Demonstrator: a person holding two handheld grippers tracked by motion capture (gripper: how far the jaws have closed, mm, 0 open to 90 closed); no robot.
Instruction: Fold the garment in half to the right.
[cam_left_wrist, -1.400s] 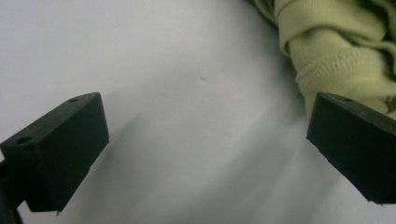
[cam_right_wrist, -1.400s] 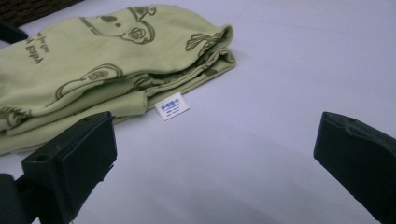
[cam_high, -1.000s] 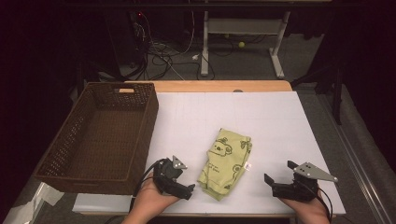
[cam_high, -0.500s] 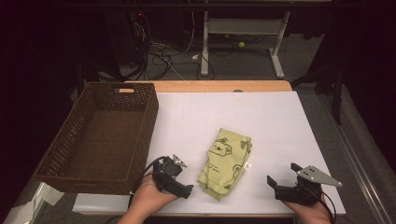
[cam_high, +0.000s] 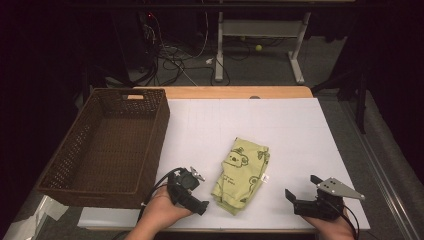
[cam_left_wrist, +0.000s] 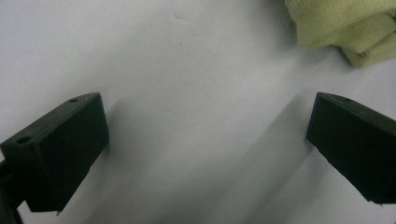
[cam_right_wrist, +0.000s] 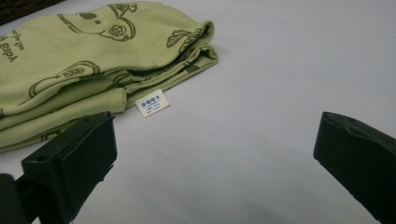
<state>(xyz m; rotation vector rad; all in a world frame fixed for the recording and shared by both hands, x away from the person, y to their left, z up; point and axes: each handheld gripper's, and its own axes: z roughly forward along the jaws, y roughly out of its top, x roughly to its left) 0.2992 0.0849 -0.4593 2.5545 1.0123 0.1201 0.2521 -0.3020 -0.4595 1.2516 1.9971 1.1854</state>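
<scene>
A folded light-green cloth (cam_high: 241, 174) with a cartoon print lies near the front middle of the white table (cam_high: 300, 135). Its white label (cam_right_wrist: 152, 102) sticks out on the side facing my right gripper. My left gripper (cam_high: 202, 206) rests by the front edge just left of the cloth, open, with bare table between its jaws; a corner of the cloth (cam_left_wrist: 345, 28) lies beyond them. My right gripper (cam_high: 300, 187) sits open at the front right, pointed at the cloth (cam_right_wrist: 93, 60), and holds nothing. Midway between jaws: left gripper (cam_left_wrist: 208, 140), right gripper (cam_right_wrist: 215, 154).
A dark brown wicker basket (cam_high: 60, 170) stands on the table's left side, next to my left hand. Beyond the table's wooden far edge (cam_high: 225, 92) are cables and a desk frame on the floor.
My right gripper has slid slightly right and toward the front edge. The left gripper and the cloth have barely shifted.
</scene>
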